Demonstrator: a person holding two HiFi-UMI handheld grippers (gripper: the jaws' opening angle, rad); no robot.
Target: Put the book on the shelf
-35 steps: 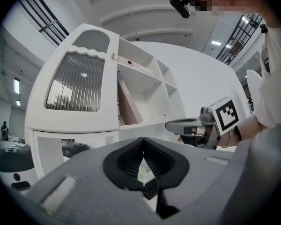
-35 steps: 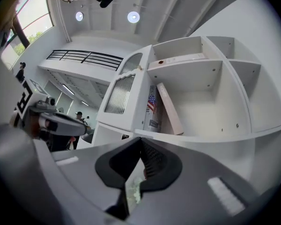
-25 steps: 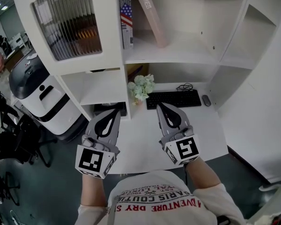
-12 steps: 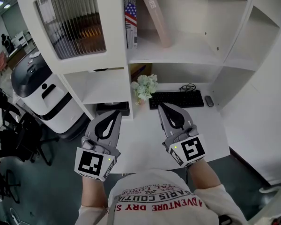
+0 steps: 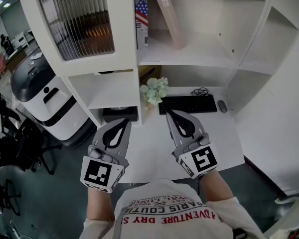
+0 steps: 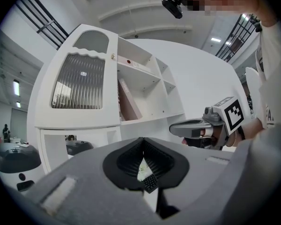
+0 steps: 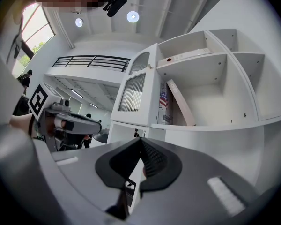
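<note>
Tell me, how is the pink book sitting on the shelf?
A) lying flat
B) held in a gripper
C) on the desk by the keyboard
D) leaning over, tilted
D: the pink book slants, with its top close to the upright flag-cover book and its foot further right on the white shelf.

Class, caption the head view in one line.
Both shut, left gripper and right gripper face a desk; pink book leans on the shelf.

Book (image 5: 167, 15) seemingly leans on shelf (image 5: 194, 55) above keyboard (image 5: 187, 104).
</note>
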